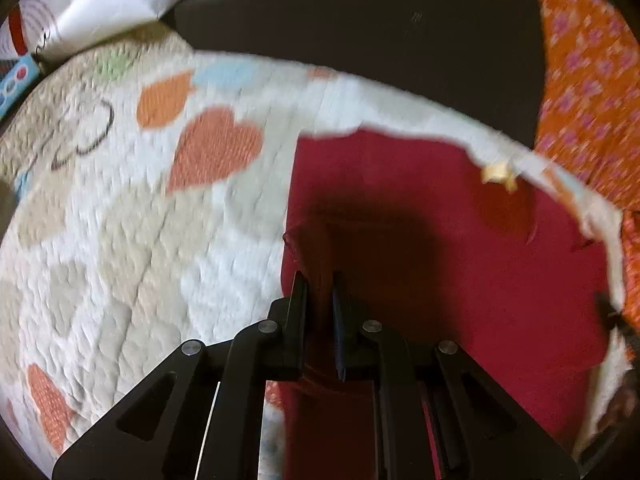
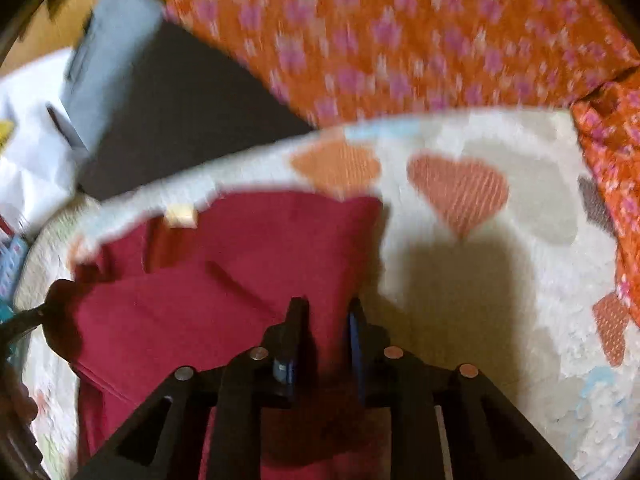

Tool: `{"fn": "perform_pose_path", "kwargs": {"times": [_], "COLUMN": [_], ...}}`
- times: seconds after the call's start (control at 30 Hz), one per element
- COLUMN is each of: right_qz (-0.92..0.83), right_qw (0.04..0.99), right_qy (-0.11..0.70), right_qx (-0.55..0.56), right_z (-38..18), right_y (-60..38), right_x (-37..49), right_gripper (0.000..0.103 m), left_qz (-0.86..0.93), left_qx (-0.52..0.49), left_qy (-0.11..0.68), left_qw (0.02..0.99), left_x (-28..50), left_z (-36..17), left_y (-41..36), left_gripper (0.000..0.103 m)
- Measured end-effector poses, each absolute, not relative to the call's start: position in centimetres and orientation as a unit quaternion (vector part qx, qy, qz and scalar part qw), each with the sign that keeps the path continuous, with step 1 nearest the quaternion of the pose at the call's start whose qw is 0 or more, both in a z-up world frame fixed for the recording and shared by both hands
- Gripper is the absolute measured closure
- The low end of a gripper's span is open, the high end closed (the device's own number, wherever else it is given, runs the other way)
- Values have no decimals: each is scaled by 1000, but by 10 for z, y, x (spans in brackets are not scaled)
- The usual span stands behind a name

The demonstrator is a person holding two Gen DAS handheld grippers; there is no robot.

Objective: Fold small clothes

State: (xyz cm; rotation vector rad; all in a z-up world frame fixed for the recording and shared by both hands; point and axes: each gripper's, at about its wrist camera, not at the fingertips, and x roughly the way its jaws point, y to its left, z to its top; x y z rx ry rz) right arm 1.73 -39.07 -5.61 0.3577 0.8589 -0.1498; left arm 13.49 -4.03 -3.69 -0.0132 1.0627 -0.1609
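Bare quilt lies flat and unobstructed to the left of the red garment; a second open stretch of quilt lies to its right. Beyond the quilt's far edge, a flat dark mat. Bounding obstacles: rumpled orange flowered cloth at the far right, white paper and a grey box at the far left.

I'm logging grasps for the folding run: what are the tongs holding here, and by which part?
Both tongs appear shut on the red garment: left tongs at its left edge, right tongs at its right edge. Blur hides the exact pinch.
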Motion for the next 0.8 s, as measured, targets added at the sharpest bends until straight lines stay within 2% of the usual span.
{"fn": "perform_pose_path", "kwargs": {"times": [0.1, 0.2, 0.3, 0.4, 0.43, 0.67, 0.8], "right_qz": [-99, -63, -19, -42, -40, -37, -45], "right_qw": [906, 924, 918, 901, 898, 907, 909], "right_qy": [379, 352, 384, 424, 428, 411, 406], "right_qx": [159, 137, 99, 82, 93, 89, 78], "right_z": [-31, -15, -26, -57, -64, -34, -36], "right_y": [-391, -379, -358, -355, -358, -347, -342], "right_x": [-5, -20, -18, -10, -10, -25, -24], "right_gripper": [77, 77, 79, 87, 88, 89, 86], "left_qz": [-79, -75, -64, -62, -59, -49, -45], "left_qx": [-19, -16, -2, 4, 8, 21, 31], "left_qy": [502, 502, 499, 495, 494, 489, 485], "left_qw": [861, 862, 864, 867, 867, 870, 873], "left_x": [137, 135, 130, 128, 127, 124, 122], "left_z": [-35, -37, -38, -36, -36, -36, -37], "left_y": [-37, -38, -40, -41, -41, -43, -45], "left_gripper": [93, 91, 89, 88, 85, 85, 83]}}
